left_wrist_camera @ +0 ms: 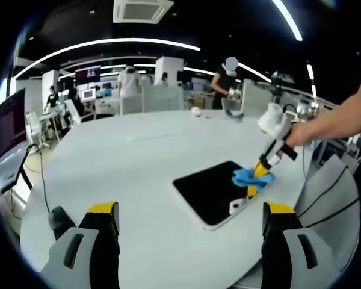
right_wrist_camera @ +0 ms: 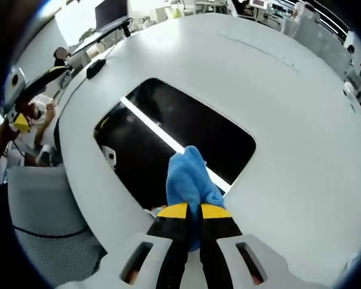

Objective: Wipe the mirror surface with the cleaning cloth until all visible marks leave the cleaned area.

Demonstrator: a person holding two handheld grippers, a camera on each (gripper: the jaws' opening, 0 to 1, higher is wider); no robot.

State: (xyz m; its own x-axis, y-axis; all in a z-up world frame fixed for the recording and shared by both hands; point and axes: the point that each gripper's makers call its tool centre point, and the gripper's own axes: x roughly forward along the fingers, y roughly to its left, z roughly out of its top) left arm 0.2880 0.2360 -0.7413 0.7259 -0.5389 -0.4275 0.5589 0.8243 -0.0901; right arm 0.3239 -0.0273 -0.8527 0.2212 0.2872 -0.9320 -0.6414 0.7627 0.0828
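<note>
The right gripper (right_wrist_camera: pixel 194 212) pinches the blue cloth (right_wrist_camera: pixel 191 180) tight and presses it on the mirror (right_wrist_camera: pixel 168 114), which lies flat on the table (right_wrist_camera: pixel 289 120), so it can rub. The left gripper (left_wrist_camera: pixel 189 220) waits wide open, holding nothing.

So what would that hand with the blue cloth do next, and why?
Probably sweep the cloth forward across the mirror. The right gripper is shut on it and presses it down near the mirror's close edge, with most of the dark glass beyond it. The left gripper hangs open, off the mirror.
</note>
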